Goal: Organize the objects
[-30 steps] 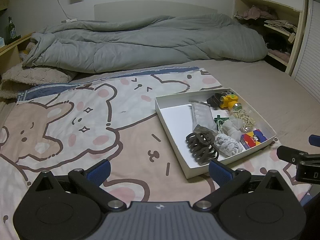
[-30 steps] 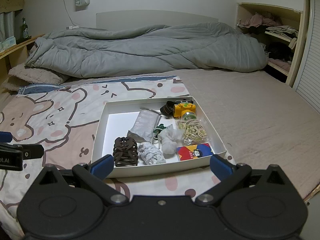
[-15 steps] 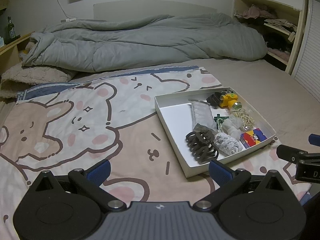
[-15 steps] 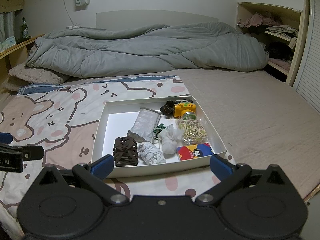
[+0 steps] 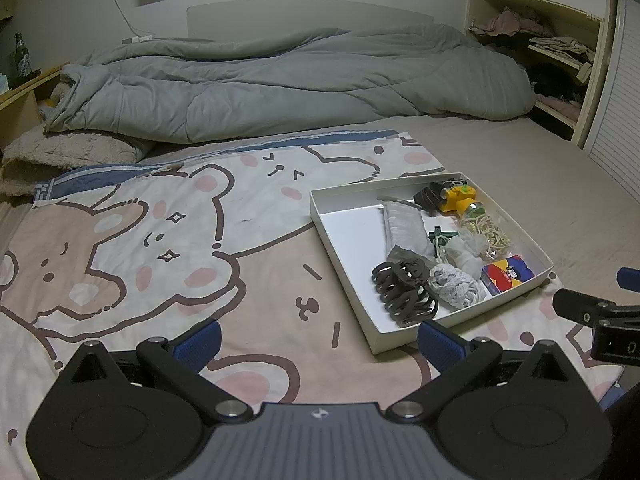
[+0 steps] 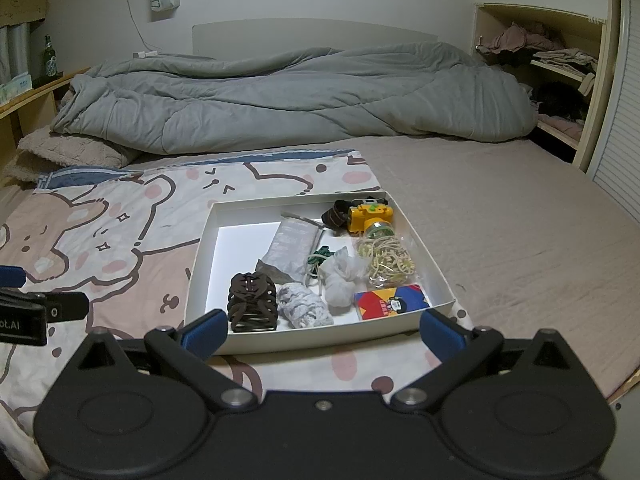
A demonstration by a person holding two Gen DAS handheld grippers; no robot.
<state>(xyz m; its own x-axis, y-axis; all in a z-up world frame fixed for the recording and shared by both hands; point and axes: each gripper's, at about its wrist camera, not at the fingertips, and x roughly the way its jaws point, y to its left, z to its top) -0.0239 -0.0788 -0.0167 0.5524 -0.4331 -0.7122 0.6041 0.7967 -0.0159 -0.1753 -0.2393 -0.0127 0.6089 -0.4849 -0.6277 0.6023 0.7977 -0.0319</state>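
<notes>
Tongs on both sides are spread, holding nothing. Reach carelessly and you could catch the light white box, tipping the hair claw out.

White box: matt card, smooth walls. Hair claw: dark brown plastic, matt. Pouch: grey crinkled foil-like film, dull sheen. Scrunchie: grey-white cloth, ruffled. Rubber bands: in clear glossy plastic bag. Toy camera: yellow plastic, glossy. Card packet: printed paper, slight gloss. Bear blanket: soft printed cloth. Duvet: grey quilted cloth, matt. Both grippers: black matt plastic, 2 blue fingers each, metal screws. Shelf: pale wood.
</notes>
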